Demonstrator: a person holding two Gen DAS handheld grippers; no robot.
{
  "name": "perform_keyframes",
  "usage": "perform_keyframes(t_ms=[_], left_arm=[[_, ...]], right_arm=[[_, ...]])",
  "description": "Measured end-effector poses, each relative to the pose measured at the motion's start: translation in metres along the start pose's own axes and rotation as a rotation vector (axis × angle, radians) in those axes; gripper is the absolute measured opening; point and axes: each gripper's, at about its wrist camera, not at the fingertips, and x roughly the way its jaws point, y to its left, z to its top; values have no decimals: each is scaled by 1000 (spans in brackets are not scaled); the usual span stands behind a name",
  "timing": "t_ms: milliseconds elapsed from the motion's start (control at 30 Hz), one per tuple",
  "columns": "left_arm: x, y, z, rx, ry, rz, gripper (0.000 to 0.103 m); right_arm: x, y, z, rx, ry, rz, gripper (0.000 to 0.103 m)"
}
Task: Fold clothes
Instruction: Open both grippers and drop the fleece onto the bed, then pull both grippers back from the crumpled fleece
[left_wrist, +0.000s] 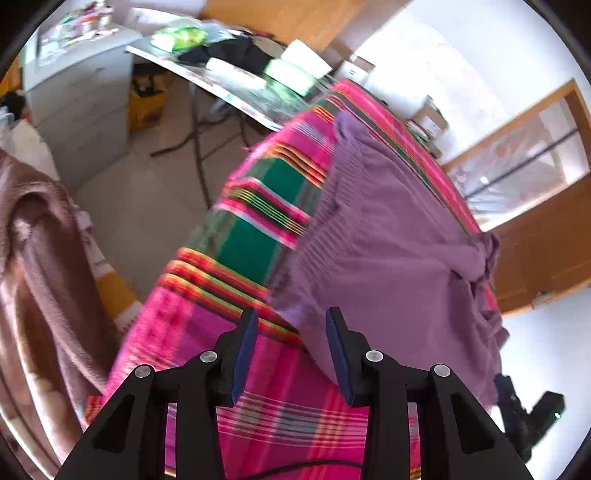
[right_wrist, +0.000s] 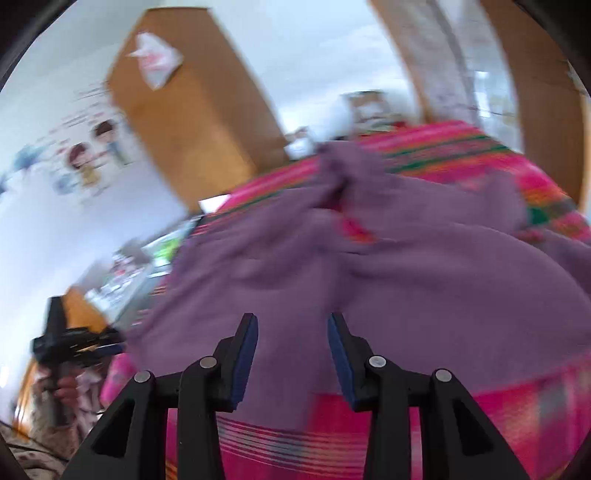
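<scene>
Sweater (left_wrist: 388, 240) purple, ribbed hem, rumpled on striped cloth (left_wrist: 258, 236).

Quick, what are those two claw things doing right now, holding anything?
Left gripper: open, holding nothing, at the purple sweater edge.
Right gripper: open, holding nothing, over the sweater.

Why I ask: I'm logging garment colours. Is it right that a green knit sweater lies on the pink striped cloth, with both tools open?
Not quite: the sweater is purple, as the left wrist view shows. It does lie on the pink striped cloth, with the left tool and right tool open.
</scene>
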Motion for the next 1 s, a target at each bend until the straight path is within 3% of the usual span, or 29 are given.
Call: perform_keyframes(t_ms=[133, 233, 367, 467, 667, 867, 1000], left_arm=[[-5, -1, -3, -62, -64, -62, 39], [-12, -8, -4, -52, -108, -38, 39], [-13, -21, -7, -2, -113, -34, 39], [-7, -31, -10, 29, -86, -61, 39], [14, -76, -26, 254, 10, -203, 39], [32, -133, -51, 478, 81, -251, 39], [50, -167, -67, 601, 130, -245, 39]], right_arm=[[-16, -38, -5, 92, -36, -134, 40], [-26, -64, -5, 153, -71, -231, 40], [-33, -88, -3, 230, -101, -264, 41], [-31, -90, -5, 212, -89, -277, 42], [-35, -85, -8, 145, -86, -331, 42], [-43, -90, -6, 136, -108, -356, 43], [-47, -92, -3, 110, -118, -386, 46]])
